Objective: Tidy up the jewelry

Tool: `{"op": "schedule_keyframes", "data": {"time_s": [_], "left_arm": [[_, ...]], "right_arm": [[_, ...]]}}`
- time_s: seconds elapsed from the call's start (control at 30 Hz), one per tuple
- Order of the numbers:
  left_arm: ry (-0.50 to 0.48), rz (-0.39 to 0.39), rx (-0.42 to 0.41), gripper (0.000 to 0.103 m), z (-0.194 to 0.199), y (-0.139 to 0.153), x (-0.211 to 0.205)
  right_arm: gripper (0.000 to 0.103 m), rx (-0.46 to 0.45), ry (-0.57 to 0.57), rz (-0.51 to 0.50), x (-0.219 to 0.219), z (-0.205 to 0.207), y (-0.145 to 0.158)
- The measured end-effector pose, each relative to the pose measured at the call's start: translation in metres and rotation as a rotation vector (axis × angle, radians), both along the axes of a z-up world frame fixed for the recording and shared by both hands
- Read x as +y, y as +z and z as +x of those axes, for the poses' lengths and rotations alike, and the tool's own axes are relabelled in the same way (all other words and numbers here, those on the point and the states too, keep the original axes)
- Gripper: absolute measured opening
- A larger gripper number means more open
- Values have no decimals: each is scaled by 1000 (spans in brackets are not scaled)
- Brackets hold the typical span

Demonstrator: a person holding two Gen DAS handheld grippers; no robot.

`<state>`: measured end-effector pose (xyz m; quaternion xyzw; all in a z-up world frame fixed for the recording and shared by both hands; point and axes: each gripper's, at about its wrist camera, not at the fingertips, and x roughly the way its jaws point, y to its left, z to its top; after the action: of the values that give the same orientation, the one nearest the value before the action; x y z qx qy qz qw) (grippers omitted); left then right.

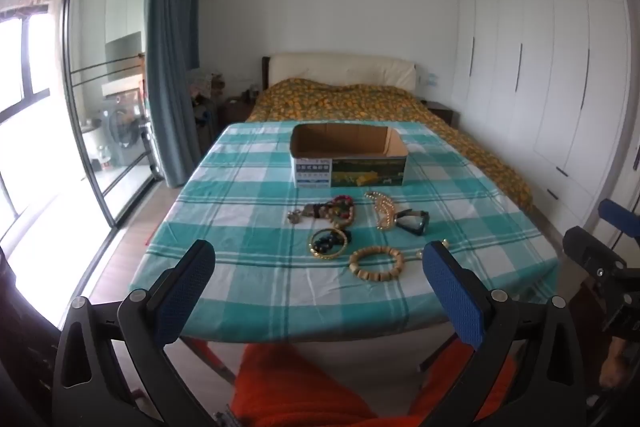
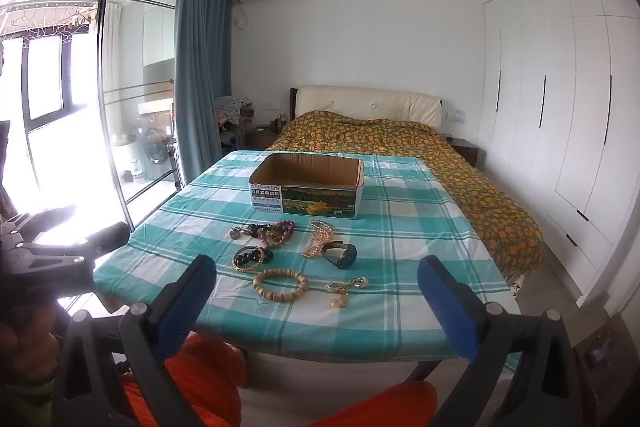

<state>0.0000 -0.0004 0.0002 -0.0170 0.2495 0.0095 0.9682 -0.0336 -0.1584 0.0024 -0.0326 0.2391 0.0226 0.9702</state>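
Jewelry lies on a table with a teal checked cloth [image 1: 248, 267] [image 2: 400, 267]. A wooden bead bracelet [image 1: 376, 263] [image 2: 280, 285] is nearest. Behind it are a gold bangle with dark beads [image 1: 327, 243] [image 2: 250, 258], a pearl necklace [image 1: 382, 209] [image 2: 318, 237], a dark wristwatch [image 1: 412, 221] [image 2: 340, 254], a mixed bead pile [image 1: 332, 211] [image 2: 268, 231] and gold pieces [image 2: 346, 289]. An open cardboard box [image 1: 348, 157] [image 2: 308, 191] stands behind. My left gripper [image 1: 318, 259] and right gripper [image 2: 316, 273] hover open before the near table edge, holding nothing.
A bed with an orange patterned cover [image 1: 360, 101] [image 2: 400, 139] lies beyond the table. White wardrobes [image 1: 560, 75] [image 2: 560, 107] line the right wall. Glass sliding doors and a blue curtain [image 1: 172, 47] [image 2: 202, 67] are left. A person's orange-clad legs [image 1: 288, 387] [image 2: 192, 379] sit below.
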Motion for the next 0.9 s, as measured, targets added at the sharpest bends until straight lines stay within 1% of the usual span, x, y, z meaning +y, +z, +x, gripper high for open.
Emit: {"op": "schedule_keyframes", "data": {"time_s": [0.9], "left_arm": [[1,-6,0,103,-3,-4,2]], "right_arm": [[103,0,0,9,1,-1,0]]}}
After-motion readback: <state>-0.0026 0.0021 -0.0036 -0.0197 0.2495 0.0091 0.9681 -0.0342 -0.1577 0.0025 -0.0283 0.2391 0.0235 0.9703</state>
